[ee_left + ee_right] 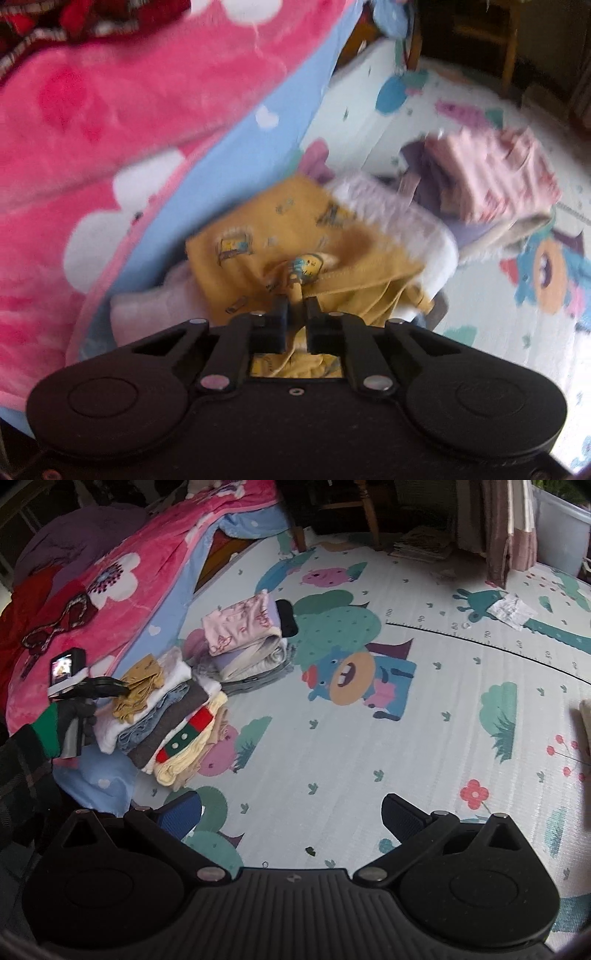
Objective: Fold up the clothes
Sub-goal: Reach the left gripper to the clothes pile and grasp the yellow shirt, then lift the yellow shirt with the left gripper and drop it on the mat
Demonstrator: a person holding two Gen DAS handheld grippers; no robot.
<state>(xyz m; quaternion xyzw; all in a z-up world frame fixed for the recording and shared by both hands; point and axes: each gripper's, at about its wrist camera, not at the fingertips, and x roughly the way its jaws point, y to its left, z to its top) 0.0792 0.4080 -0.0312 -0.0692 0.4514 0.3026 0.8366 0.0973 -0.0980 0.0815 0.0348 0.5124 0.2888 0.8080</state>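
My left gripper (295,301) is shut on a yellow printed garment (280,240), folded and resting on top of a stack of folded clothes (166,720) beside the bed. In the right wrist view the same yellow garment (138,686) lies on that stack, with the left gripper (122,689) at it. A second stack topped by a pink garment (240,627) stands just beyond; it also shows in the left wrist view (491,170). My right gripper (291,812) is open and empty, held above the play mat (369,738).
A bed with a pink flowered blanket (122,590) and blue sheet (236,155) borders the stacks on the left. A chair (354,513), a pile of papers (421,542) and a curtain (506,528) stand at the mat's far edge. A white cloth (511,609) lies far right.
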